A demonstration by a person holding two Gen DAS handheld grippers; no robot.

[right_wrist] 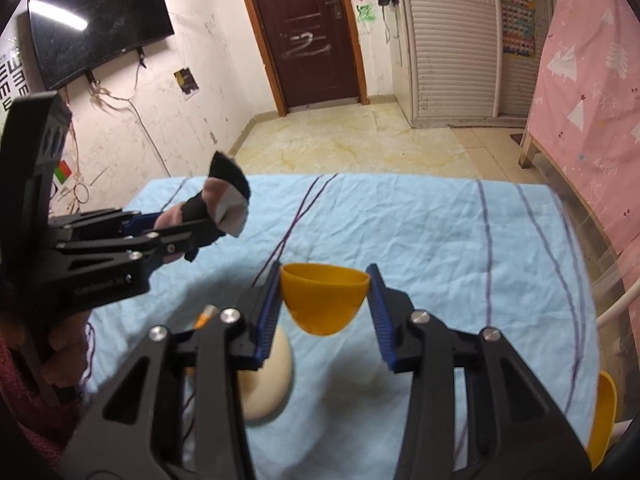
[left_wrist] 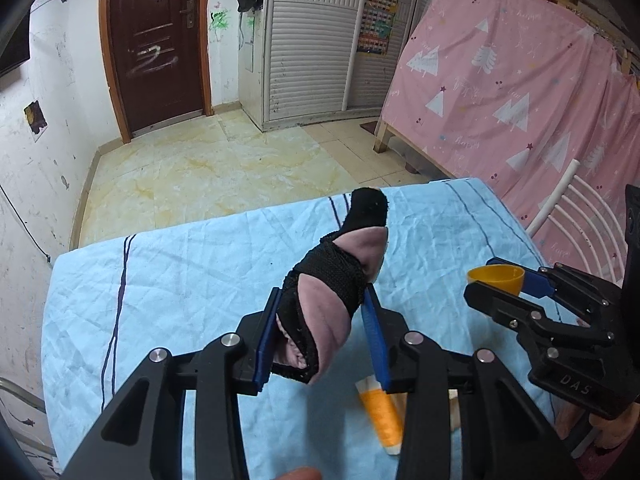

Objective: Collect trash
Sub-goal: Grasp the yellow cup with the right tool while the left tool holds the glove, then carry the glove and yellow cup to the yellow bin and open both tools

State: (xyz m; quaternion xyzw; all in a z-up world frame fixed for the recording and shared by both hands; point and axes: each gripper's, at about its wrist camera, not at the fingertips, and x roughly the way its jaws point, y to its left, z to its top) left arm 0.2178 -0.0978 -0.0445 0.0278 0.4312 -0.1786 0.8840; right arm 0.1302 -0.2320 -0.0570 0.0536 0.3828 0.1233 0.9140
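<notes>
Both pickups look done, and the step in hand appears to be the carry-off. The left gripper (left_wrist: 324,332) is clamped on a pink-and-black sock (left_wrist: 332,304), its blue pads pressing the bunched fabric from both sides, the toe end sticking up and away over the table. The right gripper (right_wrist: 324,312) is clamped on a small yellow cup (right_wrist: 324,298), gripped at the rim on both sides, held clear above the blue sheet (right_wrist: 440,248) that covers the table.

Left behind on the sheet are an orange tube (left_wrist: 382,416), near and under the left gripper, a cream round thing (right_wrist: 268,376) under the right gripper's left finger, and another yellow piece (right_wrist: 602,420) at the near right edge.

No bin shows in either view, so where the load goes cannot be told. The next move probably calls for carrying both items to wherever trash is gathered, keeping the clamps firm; the sock hangs loosely and could slip, and the cup's curved wall gives little purchase.
</notes>
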